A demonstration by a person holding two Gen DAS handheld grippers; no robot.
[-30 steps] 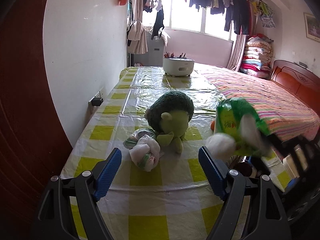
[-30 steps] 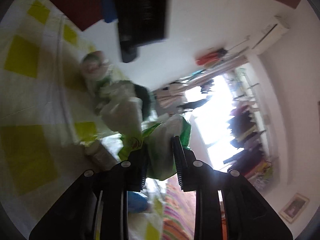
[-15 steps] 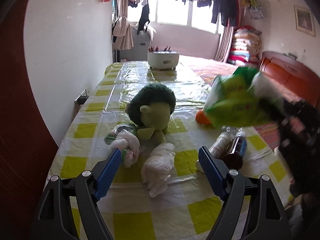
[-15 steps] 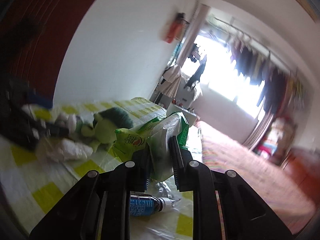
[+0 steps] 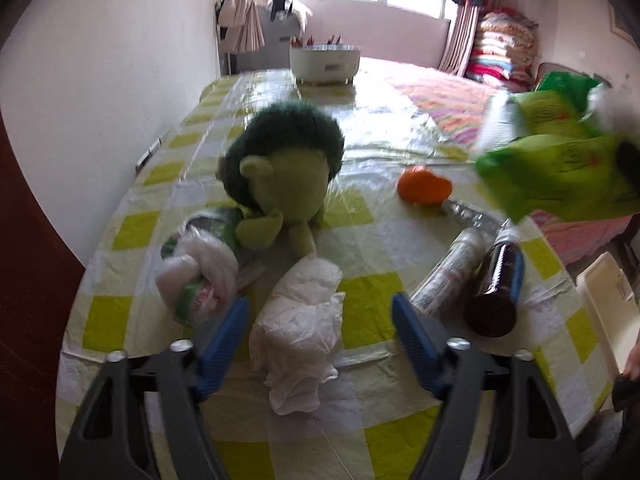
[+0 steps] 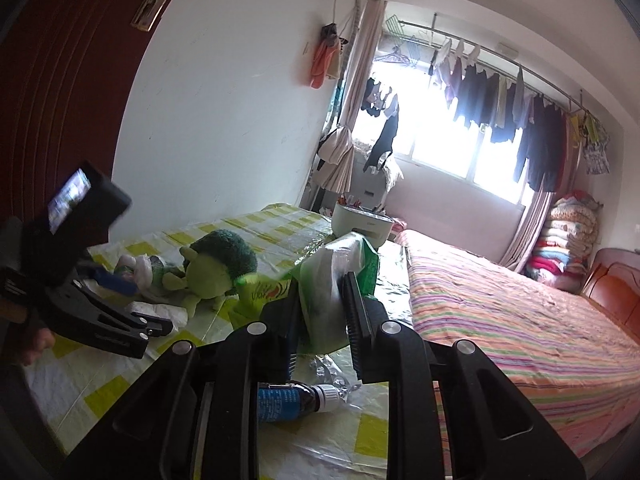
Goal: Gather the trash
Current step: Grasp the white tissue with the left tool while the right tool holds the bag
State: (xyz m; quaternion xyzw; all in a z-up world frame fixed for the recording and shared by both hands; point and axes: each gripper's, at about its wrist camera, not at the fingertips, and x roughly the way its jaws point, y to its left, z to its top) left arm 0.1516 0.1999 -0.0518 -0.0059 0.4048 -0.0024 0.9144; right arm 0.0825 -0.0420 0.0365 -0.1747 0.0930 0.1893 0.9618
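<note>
My left gripper [image 5: 320, 330] is open, its blue pads on either side of a crumpled white tissue [image 5: 300, 320] on the yellow-checked table [image 5: 380, 292]. A wrapped white and green trash bundle [image 5: 200, 280] lies to its left. My right gripper [image 6: 320, 312] is shut on a green snack bag [image 6: 332, 276] and holds it above the table's right side; the bag also shows in the left wrist view [image 5: 560, 160]. A clear bottle [image 5: 448, 276] and a dark bottle [image 5: 496, 284] lie on the table at the right.
A green plush toy [image 5: 280, 172] sits mid-table, an orange object [image 5: 424, 186] to its right. A white pot [image 5: 324, 62] stands at the far end. The wall runs along the left; a striped bed [image 6: 520, 320] is on the right. A white chair [image 5: 608, 304] stands by the table's right edge.
My left gripper moved forward and down toward the white tissue. My right gripper swung the green bag up and off to the right.
</note>
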